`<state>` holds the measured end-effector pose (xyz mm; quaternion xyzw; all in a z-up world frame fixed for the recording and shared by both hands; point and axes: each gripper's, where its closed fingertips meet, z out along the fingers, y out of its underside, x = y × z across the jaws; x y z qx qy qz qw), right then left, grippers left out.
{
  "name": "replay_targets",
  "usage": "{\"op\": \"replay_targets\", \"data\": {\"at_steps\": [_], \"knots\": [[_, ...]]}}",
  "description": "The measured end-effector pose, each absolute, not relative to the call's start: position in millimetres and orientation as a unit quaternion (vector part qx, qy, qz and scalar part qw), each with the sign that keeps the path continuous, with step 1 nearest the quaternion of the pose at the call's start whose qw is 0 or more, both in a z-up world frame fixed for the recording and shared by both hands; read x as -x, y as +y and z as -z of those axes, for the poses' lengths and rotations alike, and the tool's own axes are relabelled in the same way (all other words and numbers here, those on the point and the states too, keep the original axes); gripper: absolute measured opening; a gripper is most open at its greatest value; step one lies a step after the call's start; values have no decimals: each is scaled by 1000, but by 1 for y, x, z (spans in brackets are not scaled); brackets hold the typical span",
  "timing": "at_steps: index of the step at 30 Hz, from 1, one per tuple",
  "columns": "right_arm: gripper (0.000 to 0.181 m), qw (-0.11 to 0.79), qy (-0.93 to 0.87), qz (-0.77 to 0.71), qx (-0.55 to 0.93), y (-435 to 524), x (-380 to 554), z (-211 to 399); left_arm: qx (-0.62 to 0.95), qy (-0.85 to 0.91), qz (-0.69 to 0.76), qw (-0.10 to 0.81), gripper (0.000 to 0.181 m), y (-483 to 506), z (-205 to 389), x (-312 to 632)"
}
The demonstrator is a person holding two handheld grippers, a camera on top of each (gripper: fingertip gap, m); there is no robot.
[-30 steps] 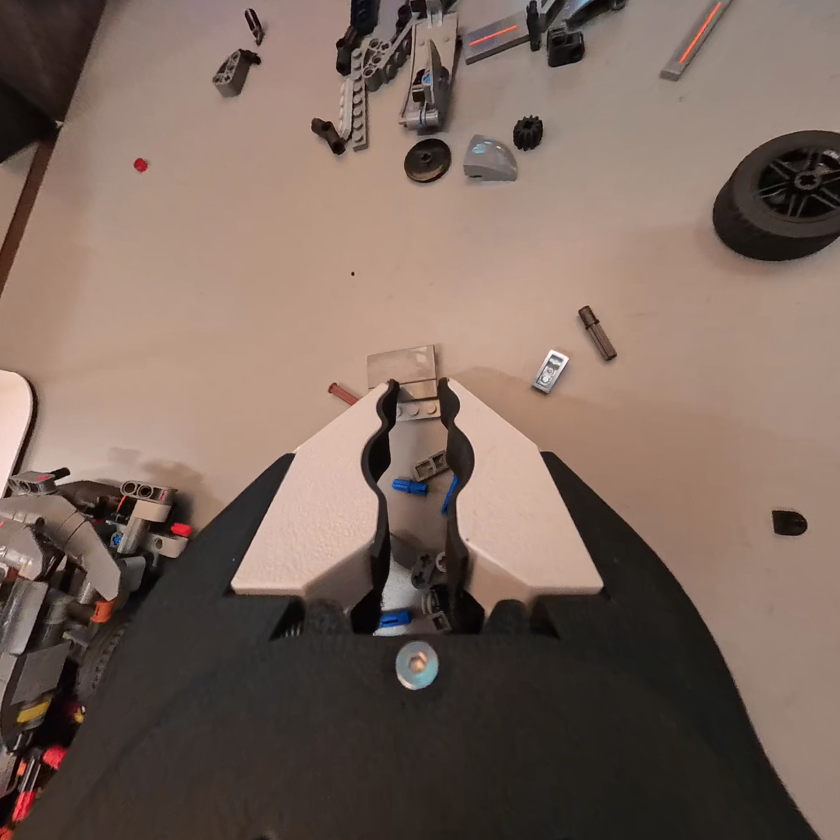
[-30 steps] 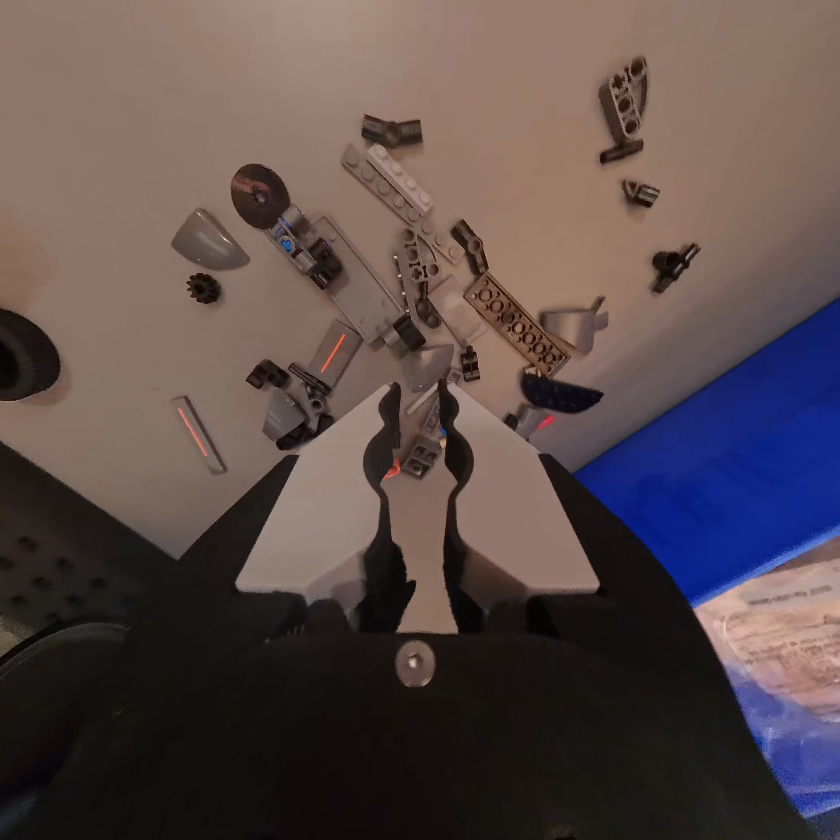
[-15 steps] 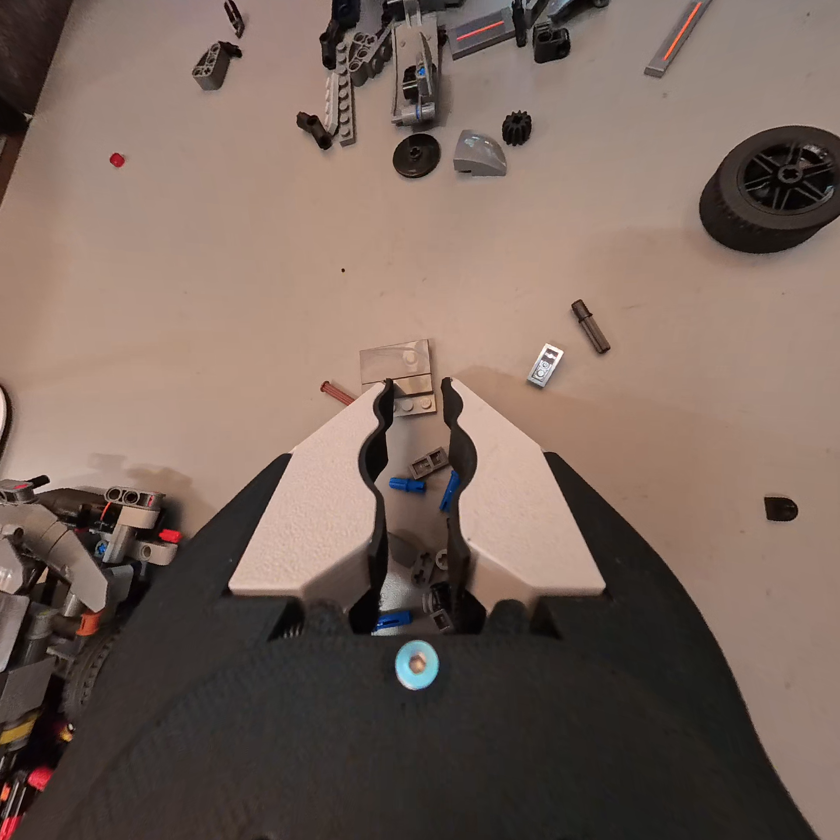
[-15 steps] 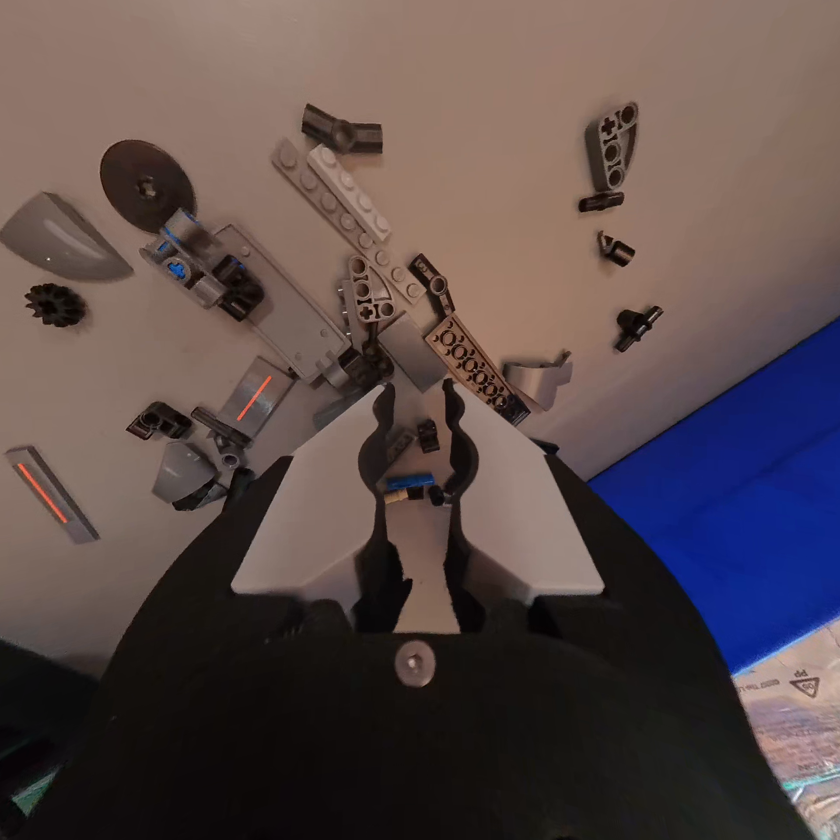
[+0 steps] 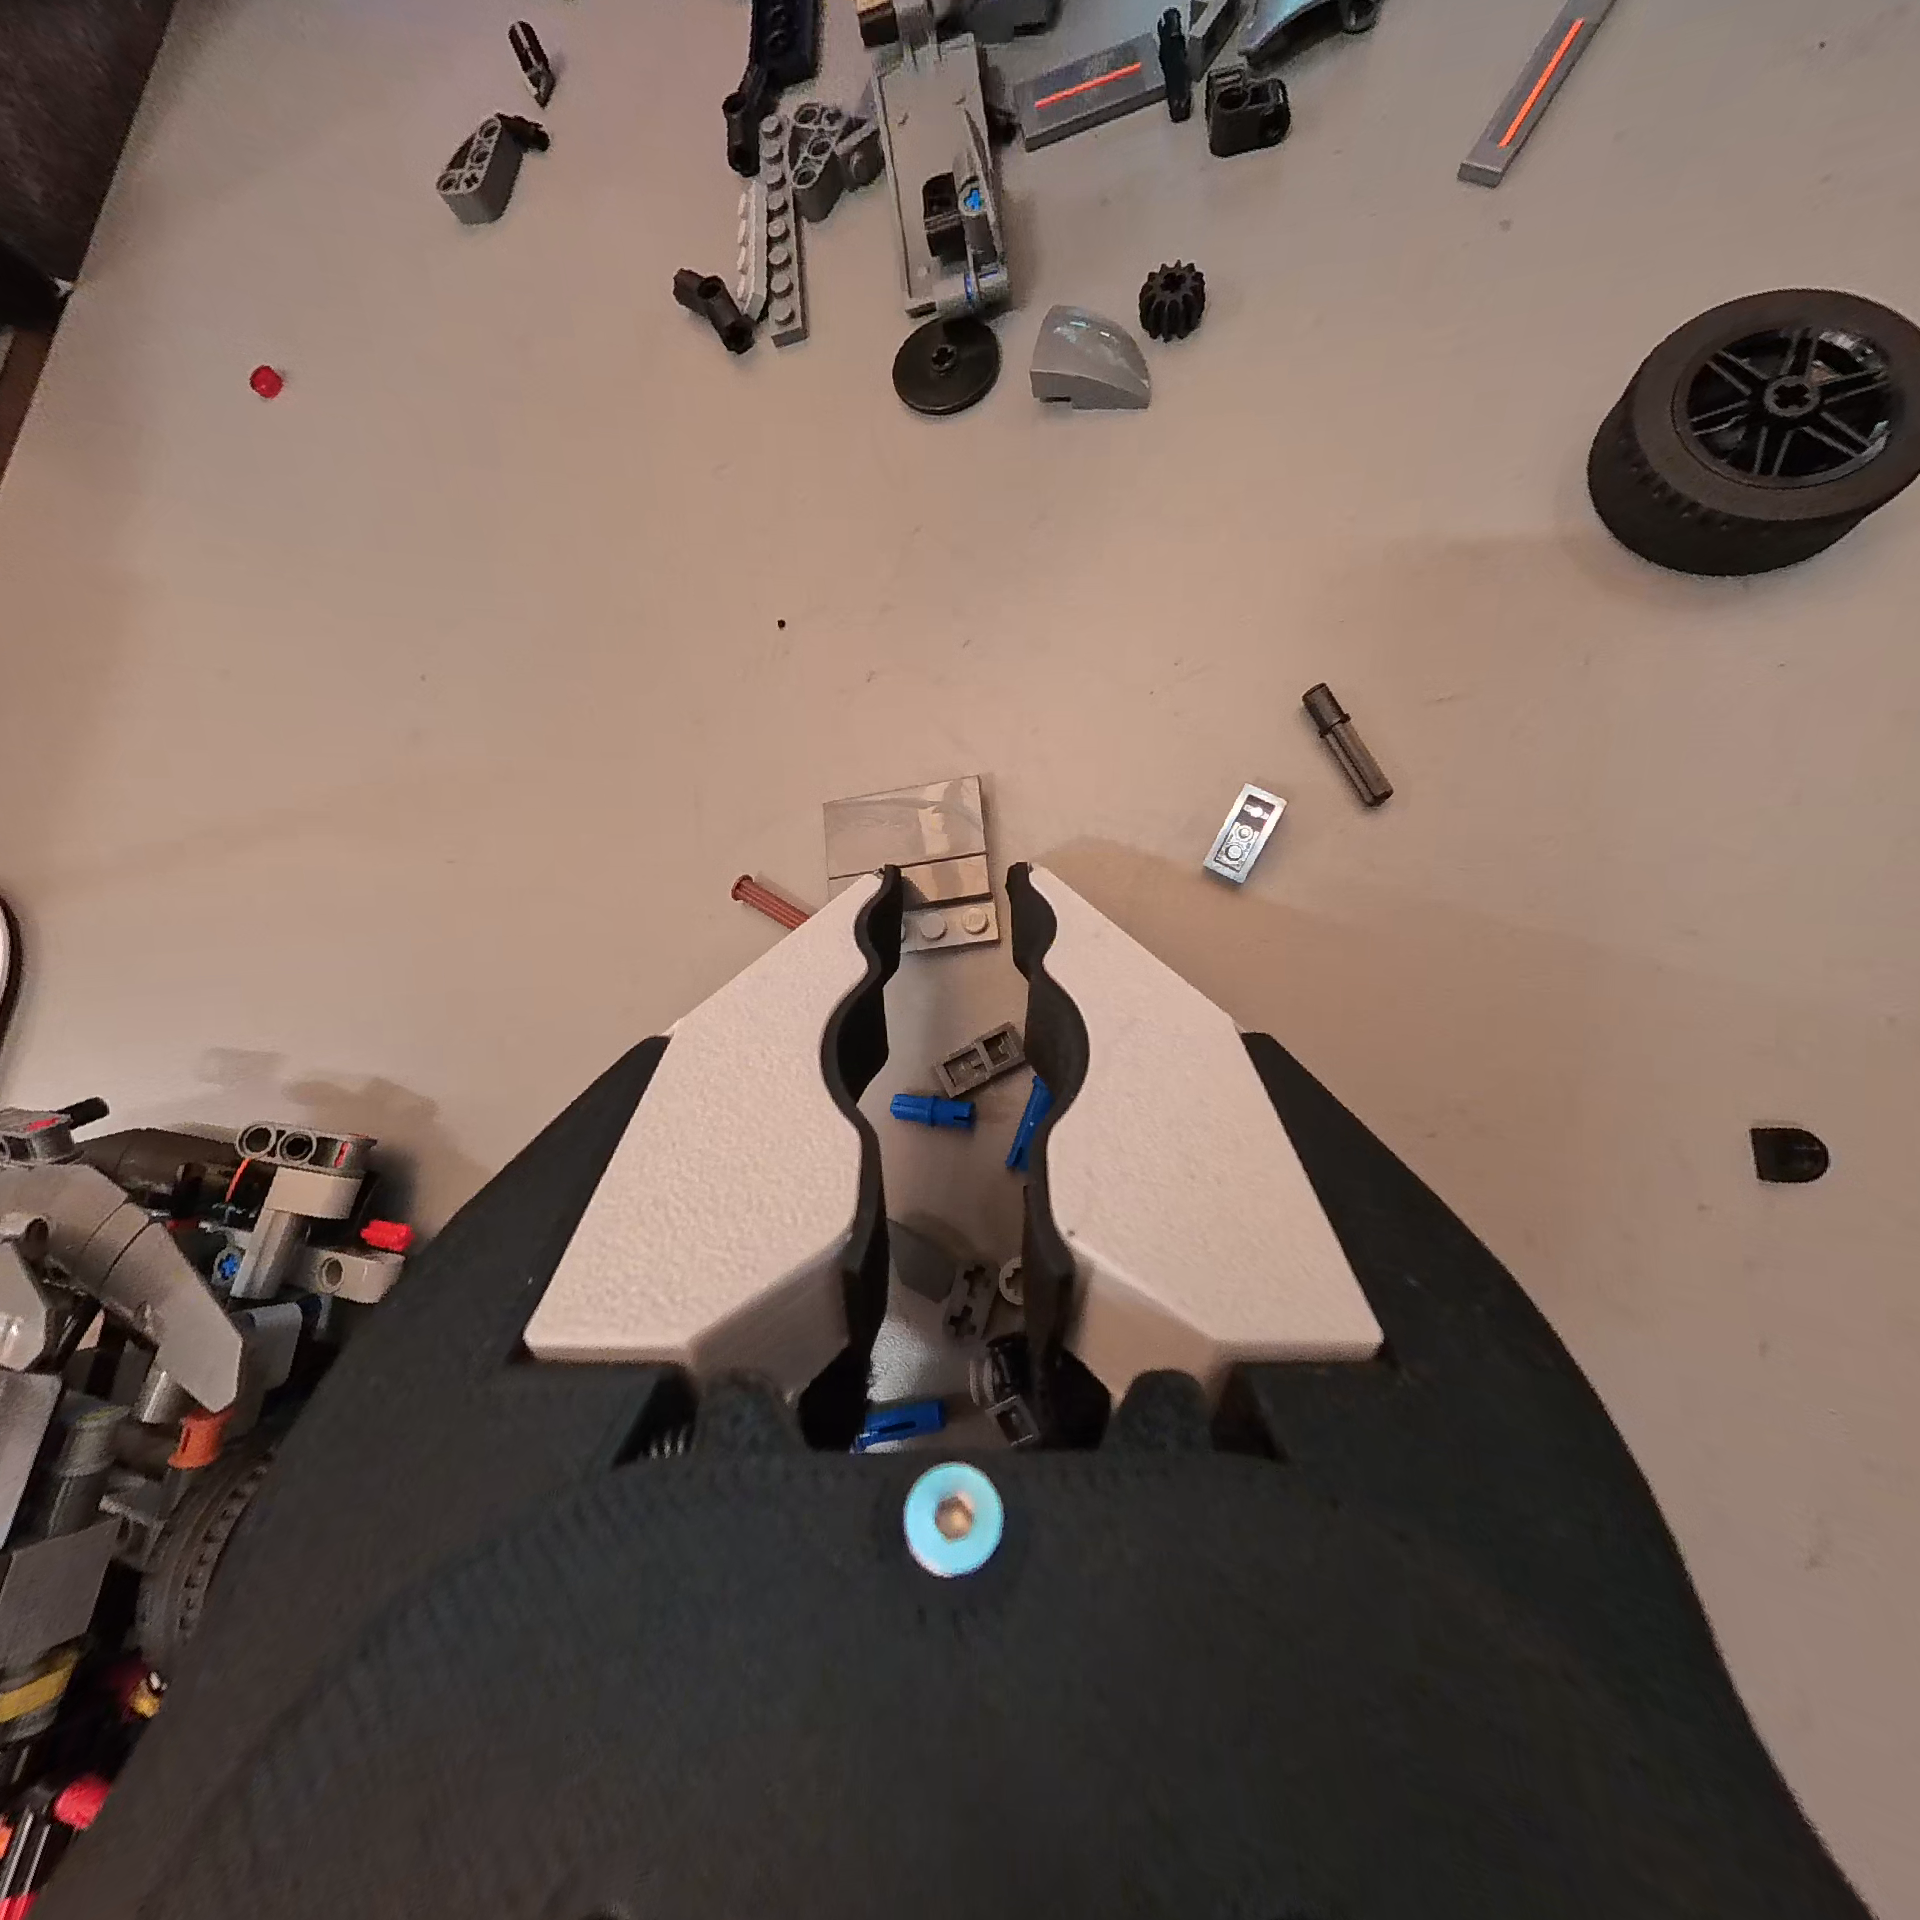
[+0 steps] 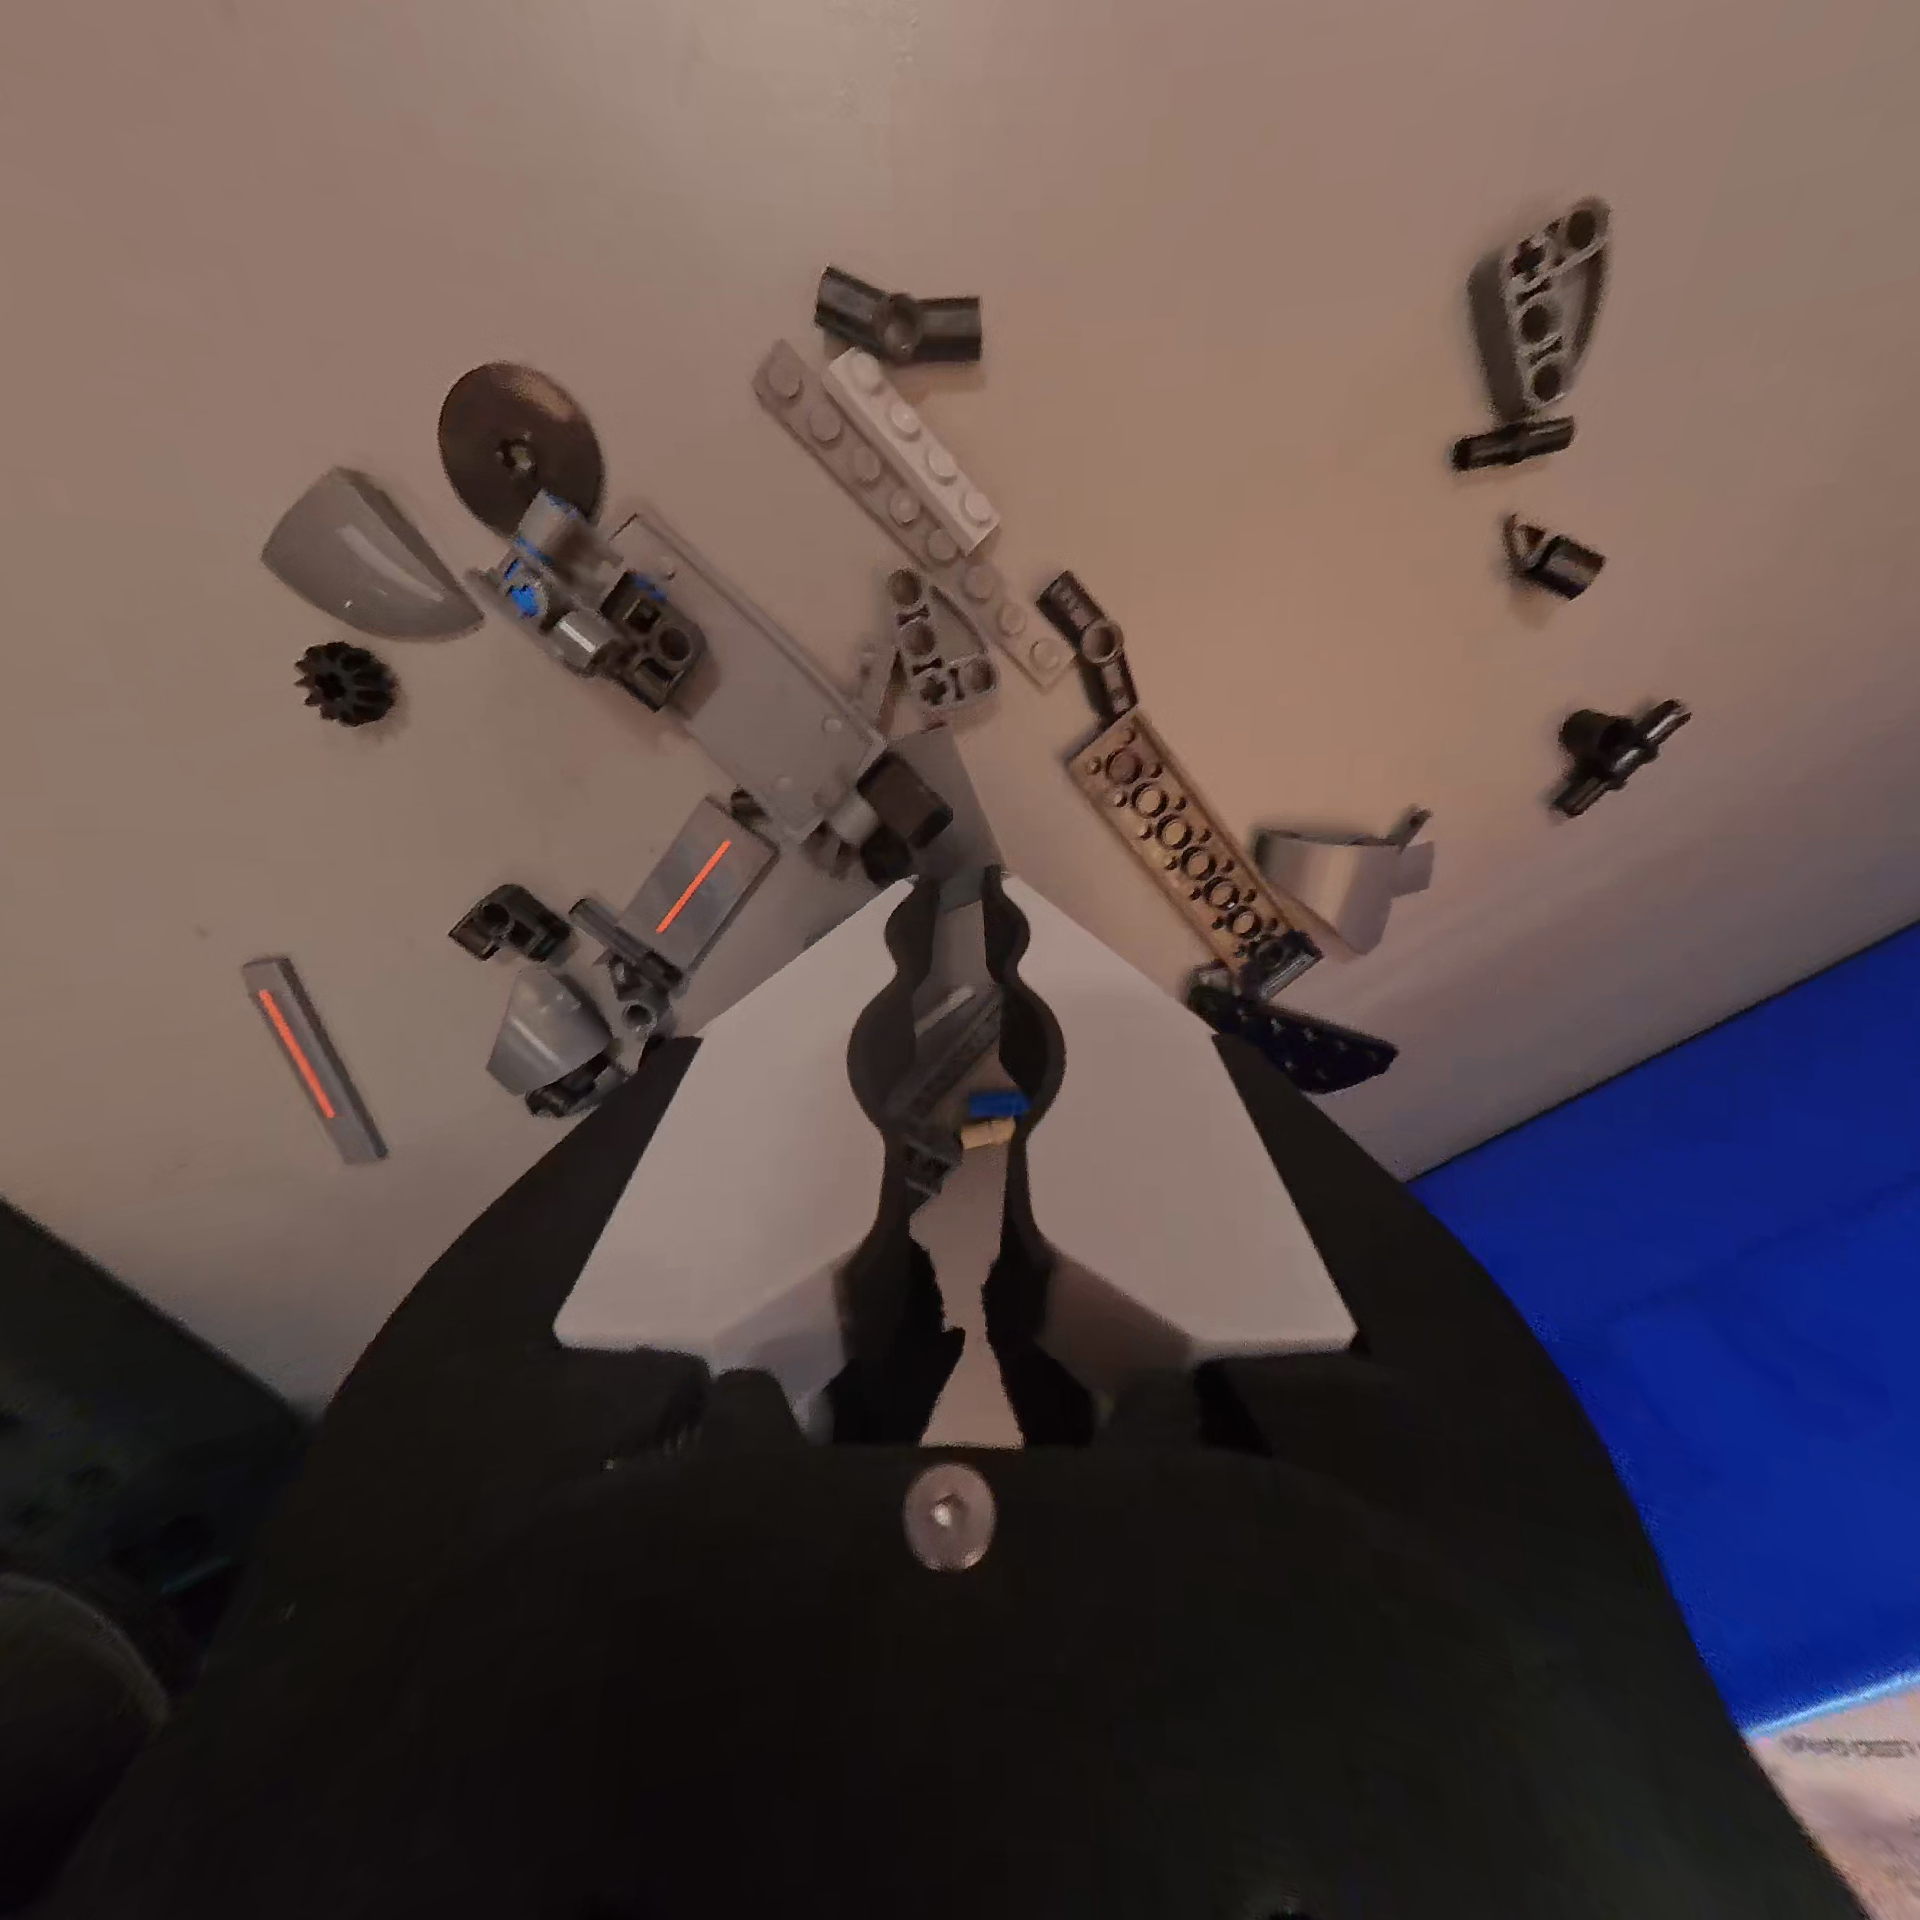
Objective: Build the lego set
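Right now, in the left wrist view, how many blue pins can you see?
3. One blue pin lies between the fingers, a second slants by the right finger, a third near the base. Others may be hidden under the hand-held gripper.

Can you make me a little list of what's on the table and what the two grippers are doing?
surface: table strewn with loose lego pieces
wheel: black wheel, far right in the left view
gear: small black gear
model: half-built grey model, lower left
left gripper: open, empty, above small grey plates
right gripper: nearly closed over a grey piece; hold uncertain
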<state>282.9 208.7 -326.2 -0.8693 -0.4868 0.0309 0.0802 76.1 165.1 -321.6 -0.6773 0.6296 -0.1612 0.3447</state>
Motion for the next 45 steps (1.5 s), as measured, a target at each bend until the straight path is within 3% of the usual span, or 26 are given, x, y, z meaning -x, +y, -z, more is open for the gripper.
{"op": "replay_targets", "data": {"at_steps": [8, 21, 30, 45], "knots": [[22, 97, -508, -13, 855, 211, -281, 327, 676, 631, 165, 344, 16, 166, 321, -75], [15, 80, -509, -13, 857, 208, -283, 327, 676, 631, 165, 344, 17, 165, 321, -75], [29, 101, -524, -7, 846, 214, -274, 327, 675, 630, 169, 344, 16, 165, 321, -75], [9, 77, -513, -22, 854, 207, -279, 326, 677, 629, 171, 342, 17, 165, 321, -75]]}}
